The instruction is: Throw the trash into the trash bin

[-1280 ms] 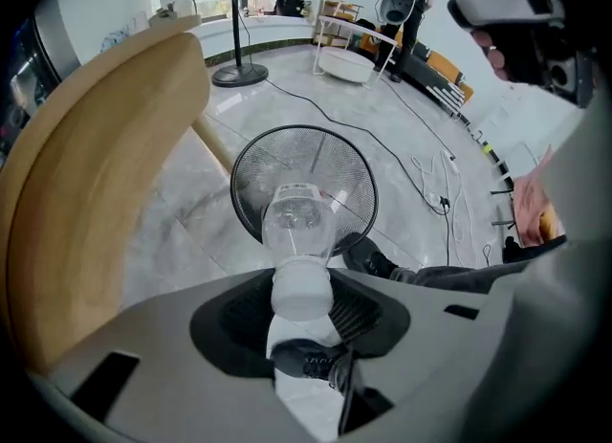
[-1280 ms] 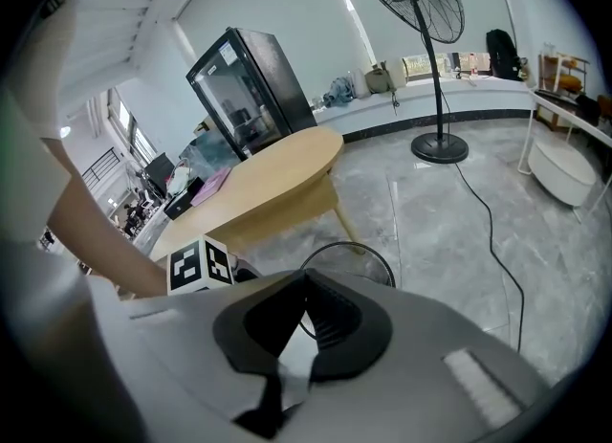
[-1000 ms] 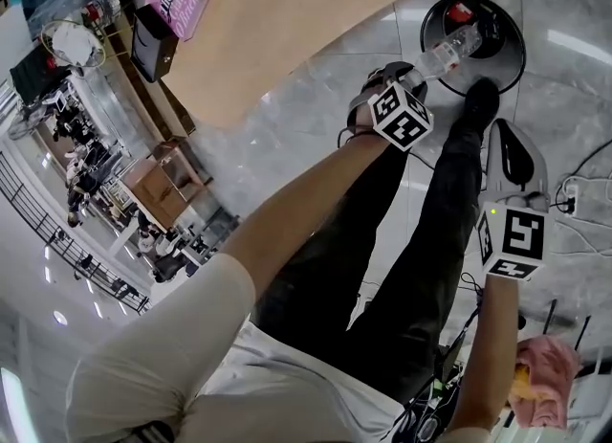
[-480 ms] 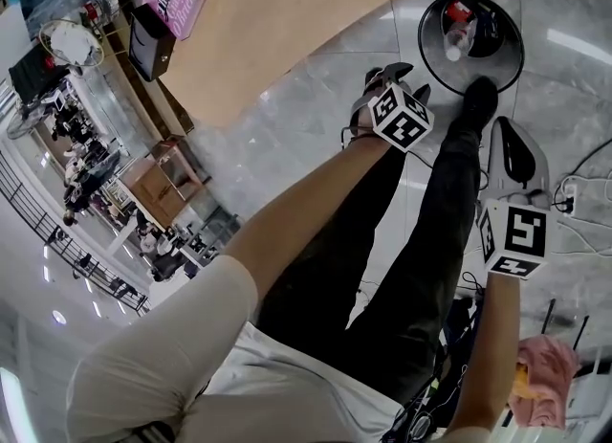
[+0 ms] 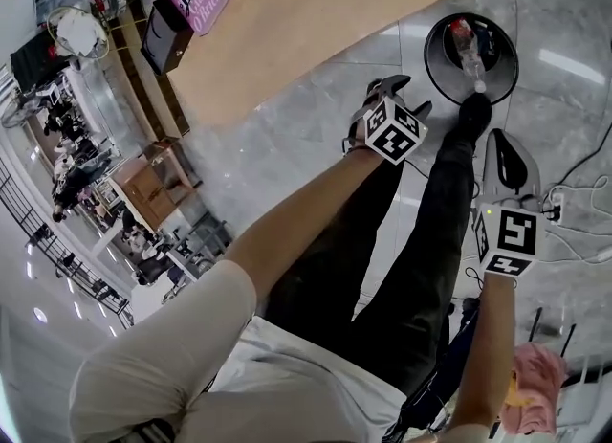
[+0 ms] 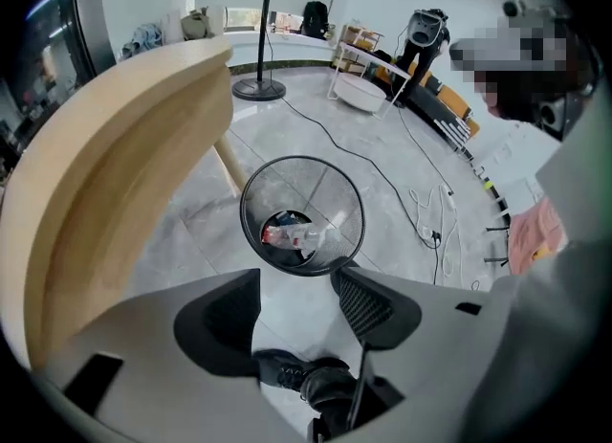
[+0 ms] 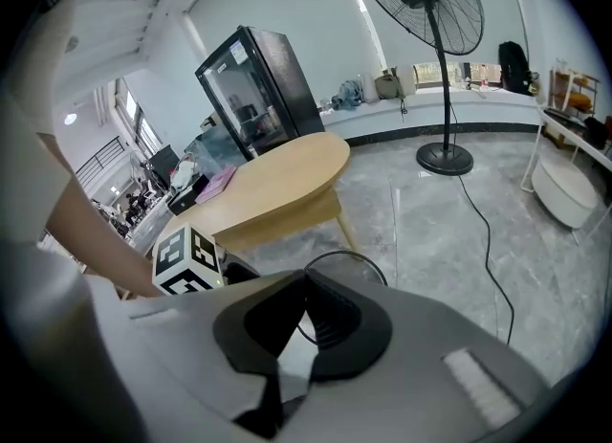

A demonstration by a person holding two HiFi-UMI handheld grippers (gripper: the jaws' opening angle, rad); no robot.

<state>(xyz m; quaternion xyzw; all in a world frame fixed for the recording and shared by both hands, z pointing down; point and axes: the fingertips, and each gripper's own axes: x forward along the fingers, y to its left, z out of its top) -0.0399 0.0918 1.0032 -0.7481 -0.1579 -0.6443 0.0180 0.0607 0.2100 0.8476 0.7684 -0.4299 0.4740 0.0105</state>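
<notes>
Above round black mesh bin (image 6: 287, 183) with clear bottle (image 6: 304, 234), left tool (image 6: 296, 283) just opened, empty; right tool (image 7: 304, 283) closed.

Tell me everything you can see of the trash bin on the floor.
The trash bin is a round, black wire-mesh basket, wider at its open rim than at its base. It stands upright on the grey polished floor, close beside the wooden table's leg. Inside lie a clear plastic bottle with a red label and darker scraps.
</notes>
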